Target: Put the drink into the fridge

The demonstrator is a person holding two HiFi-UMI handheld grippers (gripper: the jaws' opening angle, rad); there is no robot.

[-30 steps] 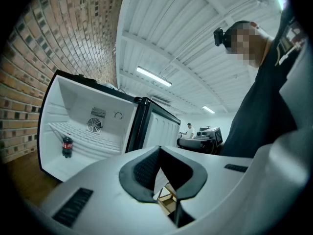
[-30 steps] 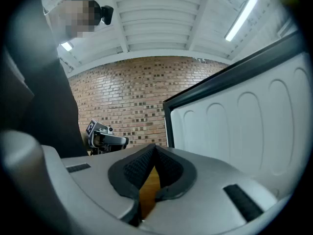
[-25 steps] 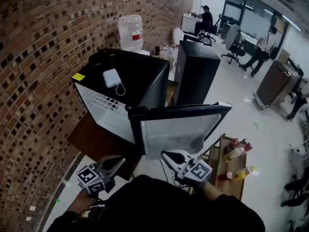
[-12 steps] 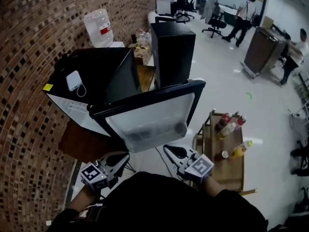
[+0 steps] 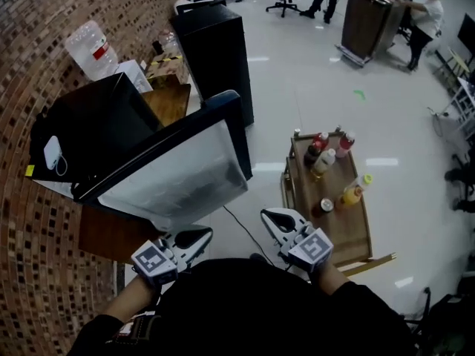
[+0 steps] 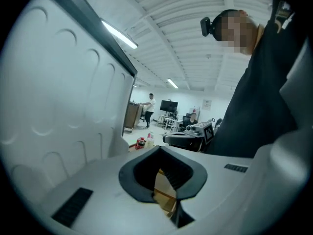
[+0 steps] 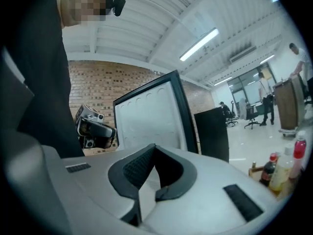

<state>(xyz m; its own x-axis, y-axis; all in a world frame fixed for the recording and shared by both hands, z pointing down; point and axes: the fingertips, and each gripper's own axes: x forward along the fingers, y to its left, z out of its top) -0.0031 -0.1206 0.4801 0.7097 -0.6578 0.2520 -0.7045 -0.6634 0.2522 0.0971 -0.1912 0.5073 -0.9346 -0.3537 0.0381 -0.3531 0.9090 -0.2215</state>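
Note:
Several drink bottles (image 5: 327,154) and a can (image 5: 324,205) stand on a small wooden cart (image 5: 349,232) right of centre in the head view. The black fridge (image 5: 89,124) is at the left, its door (image 5: 174,176) swung wide with the white inside showing. My left gripper (image 5: 194,237) and right gripper (image 5: 276,219) sit low in the frame, both shut and empty. The right one is just left of the cart. The right gripper view shows my right gripper (image 7: 154,173), the door (image 7: 151,119) and the bottles (image 7: 281,168). The left gripper view shows my left gripper (image 6: 161,173) beside the door (image 6: 54,106).
A brick wall (image 5: 44,258) runs down the left. A tall black cabinet (image 5: 215,50) stands behind the fridge, and a water jug (image 5: 93,49) beside it. A white adapter (image 5: 52,153) lies on the fridge top. People and office chairs are far across the floor.
The head view has swung to the right: the fridge slid to the left of the picture and the cart with bottles came toward the middle. Both grippers moved with it and stayed shut.

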